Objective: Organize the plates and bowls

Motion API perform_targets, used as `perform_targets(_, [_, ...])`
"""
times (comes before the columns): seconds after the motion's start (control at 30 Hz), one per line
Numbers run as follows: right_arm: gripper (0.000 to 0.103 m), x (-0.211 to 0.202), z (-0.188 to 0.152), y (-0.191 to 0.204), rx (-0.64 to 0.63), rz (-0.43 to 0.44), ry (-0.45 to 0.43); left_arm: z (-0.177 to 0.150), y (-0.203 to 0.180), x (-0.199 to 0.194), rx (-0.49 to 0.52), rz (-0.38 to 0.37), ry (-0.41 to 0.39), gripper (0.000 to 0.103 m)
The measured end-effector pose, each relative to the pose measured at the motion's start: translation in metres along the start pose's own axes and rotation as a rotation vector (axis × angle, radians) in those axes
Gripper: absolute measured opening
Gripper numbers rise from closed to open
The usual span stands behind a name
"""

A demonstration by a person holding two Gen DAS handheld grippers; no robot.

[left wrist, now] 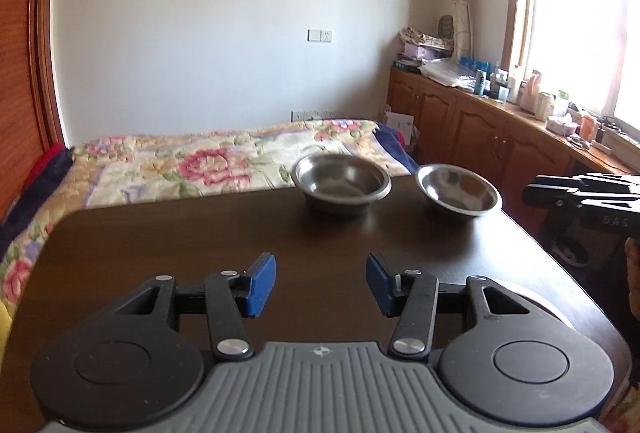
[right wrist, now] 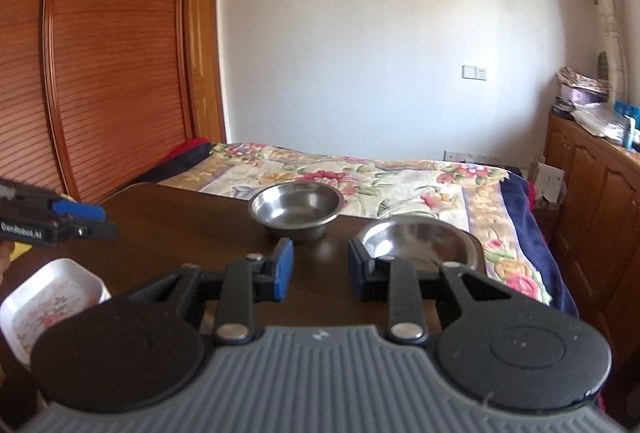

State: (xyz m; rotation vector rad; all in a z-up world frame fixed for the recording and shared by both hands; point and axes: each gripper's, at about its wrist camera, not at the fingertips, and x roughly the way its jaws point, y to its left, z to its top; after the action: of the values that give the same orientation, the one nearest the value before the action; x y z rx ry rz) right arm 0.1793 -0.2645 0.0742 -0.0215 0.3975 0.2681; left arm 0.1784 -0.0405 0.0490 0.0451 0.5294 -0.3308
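Note:
Two steel bowls stand at the far edge of the dark wooden table (left wrist: 180, 245): a deeper bowl (left wrist: 341, 181) (right wrist: 296, 208) on the left and a shallower bowl (left wrist: 458, 189) (right wrist: 418, 241) on the right. My left gripper (left wrist: 321, 283) hovers open over the table's middle, short of both bowls, with nothing between its blue pads. My right gripper (right wrist: 320, 267) is open too, close in front of the shallower bowl, its right finger (right wrist: 358, 267) near the bowl's rim. A white floral plate (right wrist: 50, 303) lies at the table's left side in the right wrist view.
A bed with a floral quilt (left wrist: 192, 161) runs just behind the table. Wooden cabinets (left wrist: 480, 129) topped with bottles and clutter line the right wall under a window. A slatted wooden wardrobe (right wrist: 100, 53) stands on the left. A hand (left wrist: 632, 273) shows at the right edge.

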Motion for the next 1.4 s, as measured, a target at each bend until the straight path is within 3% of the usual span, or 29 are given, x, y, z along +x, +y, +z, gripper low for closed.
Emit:
perform_targets(0.5, [0.032,0.086,0.028,0.000,-0.011,0.070,0.101,0.044,0.015,0.073,0.059,-0.022,0.038,0.053])
perform_targets(0.73, [0.034,0.120,0.031,-0.005,-0.005,0.064,0.151,0.049,0.029,0.117,0.023,-0.028,0.083,0.053])
perform_targets(0.8, [0.038,0.129,0.032,-0.006,-0.010,0.063,0.162,0.051,0.031,0.128,0.014,-0.029,0.094,0.053])
perform_targets(1.4, [0.042,0.167,0.031,-0.006,-0.003,0.060,0.258,0.060,0.035,0.186,-0.038,-0.082,0.160,0.046])
